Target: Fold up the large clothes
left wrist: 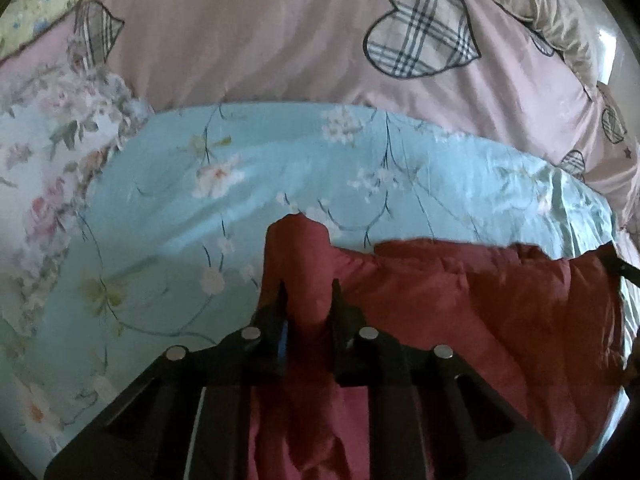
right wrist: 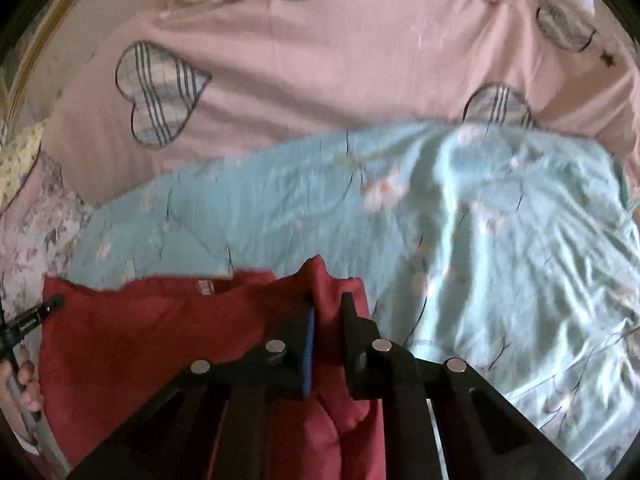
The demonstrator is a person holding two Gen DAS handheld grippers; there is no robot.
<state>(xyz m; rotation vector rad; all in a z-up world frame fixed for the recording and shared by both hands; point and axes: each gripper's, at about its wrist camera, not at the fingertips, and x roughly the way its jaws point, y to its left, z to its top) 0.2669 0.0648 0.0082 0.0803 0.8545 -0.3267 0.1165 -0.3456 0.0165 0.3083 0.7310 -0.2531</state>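
A red garment [left wrist: 460, 300] hangs stretched between my two grippers above a light blue floral quilt [left wrist: 280, 168]. My left gripper [left wrist: 308, 286] is shut on the garment's left top corner, with a fold of red cloth sticking up between the fingers. My right gripper [right wrist: 328, 300] is shut on the garment [right wrist: 160, 328] at its right top corner. The left gripper's tip [right wrist: 44, 310] and the hand holding it show at the left edge of the right wrist view. The right gripper's tip [left wrist: 624, 268] shows at the right edge of the left wrist view.
The blue quilt [right wrist: 500, 240] lies on a bed with a pink cover with plaid hearts [left wrist: 280, 40] behind it. A floral pillow or sheet [left wrist: 52, 140] lies at the left. Beige bedding [left wrist: 552, 12] is bunched at the far right.
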